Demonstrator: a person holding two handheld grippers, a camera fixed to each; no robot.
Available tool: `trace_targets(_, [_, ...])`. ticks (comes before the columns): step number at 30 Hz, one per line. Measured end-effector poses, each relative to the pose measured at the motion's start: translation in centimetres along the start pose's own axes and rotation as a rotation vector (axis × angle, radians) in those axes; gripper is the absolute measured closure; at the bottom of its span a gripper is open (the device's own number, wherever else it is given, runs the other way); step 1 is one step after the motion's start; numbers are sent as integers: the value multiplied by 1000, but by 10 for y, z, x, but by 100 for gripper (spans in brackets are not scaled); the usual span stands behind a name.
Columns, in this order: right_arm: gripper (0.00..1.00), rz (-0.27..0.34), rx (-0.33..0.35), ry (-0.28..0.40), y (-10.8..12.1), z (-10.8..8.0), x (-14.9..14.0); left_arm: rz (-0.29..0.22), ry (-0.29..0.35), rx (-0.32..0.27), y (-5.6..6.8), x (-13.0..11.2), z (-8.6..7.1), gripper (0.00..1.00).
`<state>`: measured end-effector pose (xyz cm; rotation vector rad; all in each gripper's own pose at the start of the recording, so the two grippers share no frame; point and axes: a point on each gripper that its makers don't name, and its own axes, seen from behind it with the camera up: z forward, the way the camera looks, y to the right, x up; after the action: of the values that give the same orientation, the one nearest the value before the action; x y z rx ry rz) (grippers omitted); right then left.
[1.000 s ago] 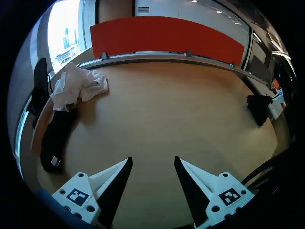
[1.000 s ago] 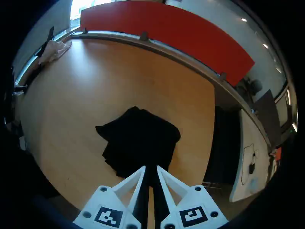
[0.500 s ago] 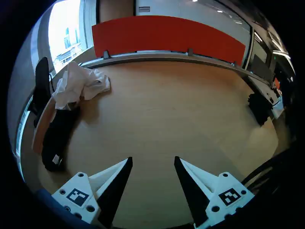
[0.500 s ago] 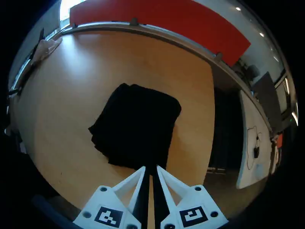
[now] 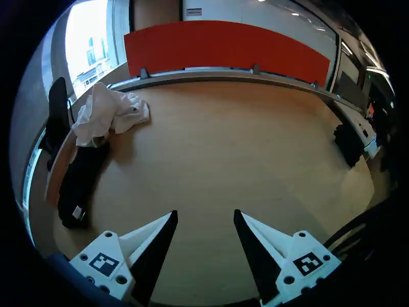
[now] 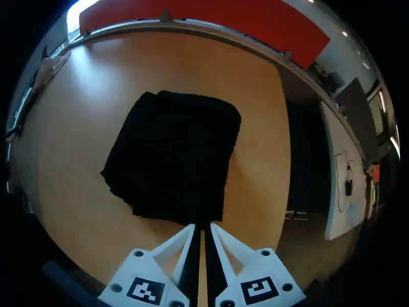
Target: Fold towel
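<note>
1. Black towel lay flat on the desk, folded to a rough rectangle, towards the desk's right edge in the right gripper view.
2. Right tongs were pressed almost together, tips at the towel's near edge and pinching it there.
3. Left tongs were spread wide over bare desk, holding nothing and touching nothing.
4. White cloth sat crumpled at the desk's far left corner in the left gripper view, well apart from the left tongs.
5. Dark cloth lay along the left edge just below the white cloth, partly under it.
6. Red panel stood along the desk's far edge, behind a grey rail.
7. Dark chair stood beyond the left edge, with a bright window behind it.
8. In the right gripper view a second, paler table stood to the right across a dark gap, with a cable on it.
</note>
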<state>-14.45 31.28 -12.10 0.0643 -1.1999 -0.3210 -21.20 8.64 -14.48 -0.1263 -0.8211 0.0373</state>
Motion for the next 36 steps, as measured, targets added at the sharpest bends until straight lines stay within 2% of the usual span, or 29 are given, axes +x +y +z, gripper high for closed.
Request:
trace_targets(8, [95,38,-9,-19,5,13,-6,5,-3,10,-2,-1,-2,19])
trace_targets(19, [95,58,-19,-49,8,29,-12,12,-7,15,-1,-1,-3,19])
trace_targets(27, [95,66,-20,-55,7,34,-14,15,-9,16,0,0,-3,19])
trace_targets(36, [95,62,-23,-45,5,32,-14,19,-7,13,1,2,-2,19])
